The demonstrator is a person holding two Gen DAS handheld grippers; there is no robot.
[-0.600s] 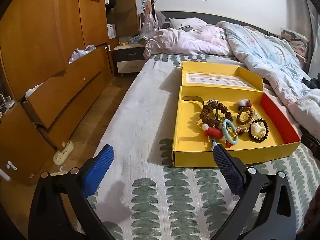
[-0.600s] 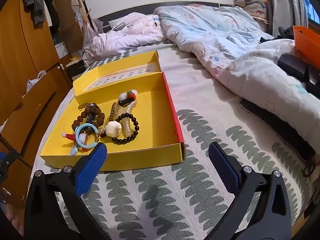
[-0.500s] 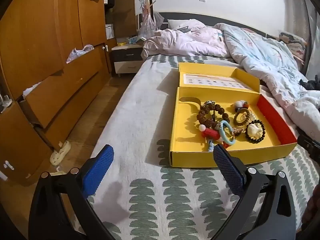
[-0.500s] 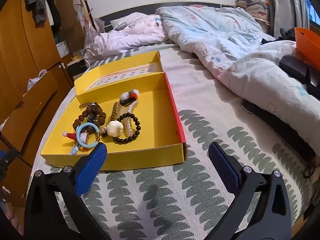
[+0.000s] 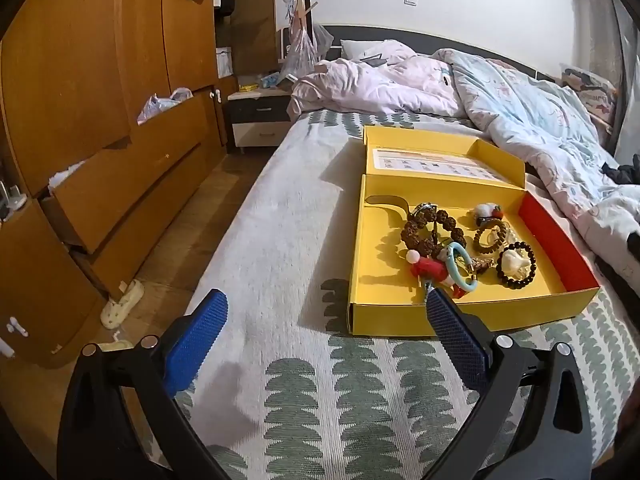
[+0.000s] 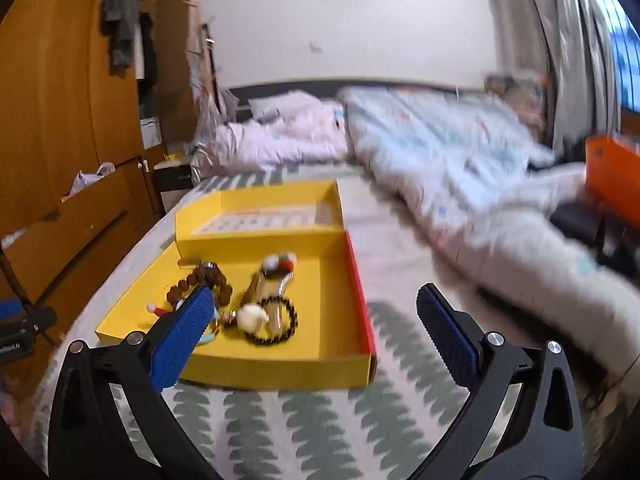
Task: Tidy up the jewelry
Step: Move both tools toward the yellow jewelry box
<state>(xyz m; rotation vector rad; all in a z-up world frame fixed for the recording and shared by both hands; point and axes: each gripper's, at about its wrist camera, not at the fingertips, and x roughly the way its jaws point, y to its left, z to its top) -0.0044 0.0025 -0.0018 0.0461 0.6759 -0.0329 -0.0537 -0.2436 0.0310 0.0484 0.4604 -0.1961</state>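
An open yellow box [image 5: 392, 264] with a red right wall lies on the bed; it also shows in the right wrist view [image 6: 320, 316]. Inside lie a brown bead bracelet [image 5: 430, 228], a black bead bracelet with a white charm [image 5: 516, 266], a light blue ring [image 5: 460, 268] and a red and white trinket [image 5: 426, 266]. My left gripper [image 5: 324, 316] is open and empty, in front of the box's near left corner. My right gripper [image 6: 314, 312] is open and empty, just in front of the box; the black bead bracelet [image 6: 276, 320] shows between its fingers.
Rumpled quilts [image 5: 520, 112] cover the bed's far and right side. Wooden wardrobe drawers [image 5: 120, 184] stand open at the left, with a nightstand [image 5: 260, 120] beyond. An orange bin [image 6: 612, 176] sits at the right. The right wrist view is blurred.
The right gripper has swung and dropped closer to the box, and its view is now motion-blurred. The left gripper has shifted a little left and back. Both stay open.
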